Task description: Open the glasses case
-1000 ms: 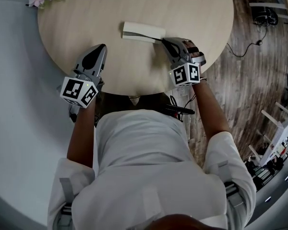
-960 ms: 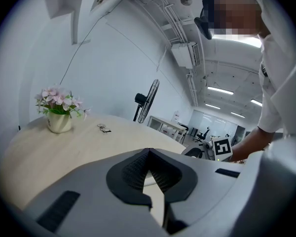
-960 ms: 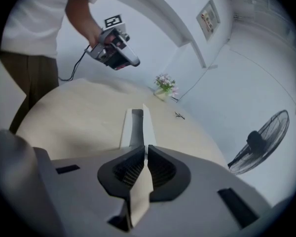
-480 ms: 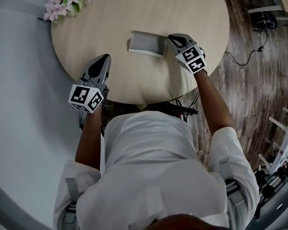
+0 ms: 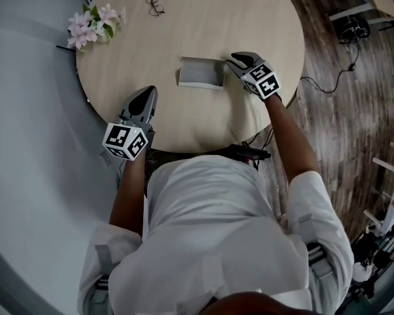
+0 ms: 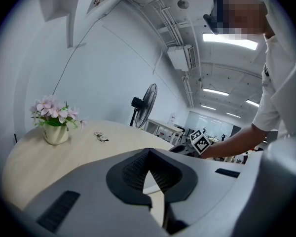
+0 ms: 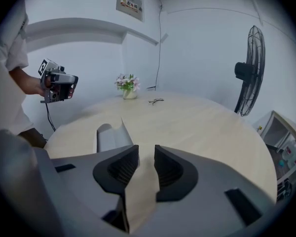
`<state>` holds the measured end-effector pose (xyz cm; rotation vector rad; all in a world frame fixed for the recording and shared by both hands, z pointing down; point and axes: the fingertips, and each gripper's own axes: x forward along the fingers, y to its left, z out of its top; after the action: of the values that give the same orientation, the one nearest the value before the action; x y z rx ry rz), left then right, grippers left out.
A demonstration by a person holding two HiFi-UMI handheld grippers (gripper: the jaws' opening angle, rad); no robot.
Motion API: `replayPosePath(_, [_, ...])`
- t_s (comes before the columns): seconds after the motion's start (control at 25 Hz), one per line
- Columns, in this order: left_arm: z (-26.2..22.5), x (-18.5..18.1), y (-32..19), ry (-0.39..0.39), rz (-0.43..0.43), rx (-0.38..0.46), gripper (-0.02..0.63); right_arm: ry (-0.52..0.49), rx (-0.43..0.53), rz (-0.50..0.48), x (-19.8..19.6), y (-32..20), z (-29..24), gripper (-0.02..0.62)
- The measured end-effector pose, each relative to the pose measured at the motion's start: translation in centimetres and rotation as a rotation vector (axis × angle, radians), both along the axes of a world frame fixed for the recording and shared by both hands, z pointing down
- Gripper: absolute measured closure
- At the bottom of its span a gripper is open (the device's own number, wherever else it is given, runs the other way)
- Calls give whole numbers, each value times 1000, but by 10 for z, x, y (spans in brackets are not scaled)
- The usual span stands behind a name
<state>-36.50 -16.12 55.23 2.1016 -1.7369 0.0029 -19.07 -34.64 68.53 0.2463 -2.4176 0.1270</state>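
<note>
Right gripper (image 7: 145,149): in its own view I see the jaws apart and opening. Only bare tabletop shows in the gap, and nothing is held. In the head view its tips (image 5: 235,60) sit just beside the right end of the grey rectangular glasses case (image 5: 200,72). I cannot tell whether they touch it.

The case lies near the middle of the round light-wood table (image 5: 203,18), slightly towards the person's edge. In the right gripper view it (image 7: 111,135) shows just beyond the left-hand jaw, outside the gap. Its lid stands up from the base, so I record it as open.

Left gripper (image 6: 148,152): in its own view the jaw tips meet, with only a small triangular gap behind them showing tabletop. It is closed on nothing. In the head view it (image 5: 150,90) hangs over the near left edge of the table, well apart from the case. The right gripper view shows it (image 7: 59,85) above table level.

Other items noted:
- Pink flowers in a small pale pot (image 5: 95,26) stand at the far left rim of the table.
- Thin wire-framed spectacles (image 5: 155,4) lie on the far side, apart from the case.
- A black standing fan (image 7: 249,73) stands beyond the table.
- The right gripper's marker cube (image 6: 201,141) shows in the left gripper view.
</note>
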Motion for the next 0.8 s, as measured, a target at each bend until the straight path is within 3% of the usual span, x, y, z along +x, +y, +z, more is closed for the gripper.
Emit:
replayPosePath(0.2, [-14,16,-10,23,93,32,594,-113,30,179,34,-1,-51,491])
replayPosePath(0.4, [-43,36,-21,41,229,70,594,-397,96,361,55,45,-156,552])
replayPosePath(0.64, [-83,62,-30,43,397,122,594,-737,190,533,66,117,-262,560])
replayPosePath(0.8, [-104,74,-29,40,437,158,594,-803,284,633,77,148,-296,565])
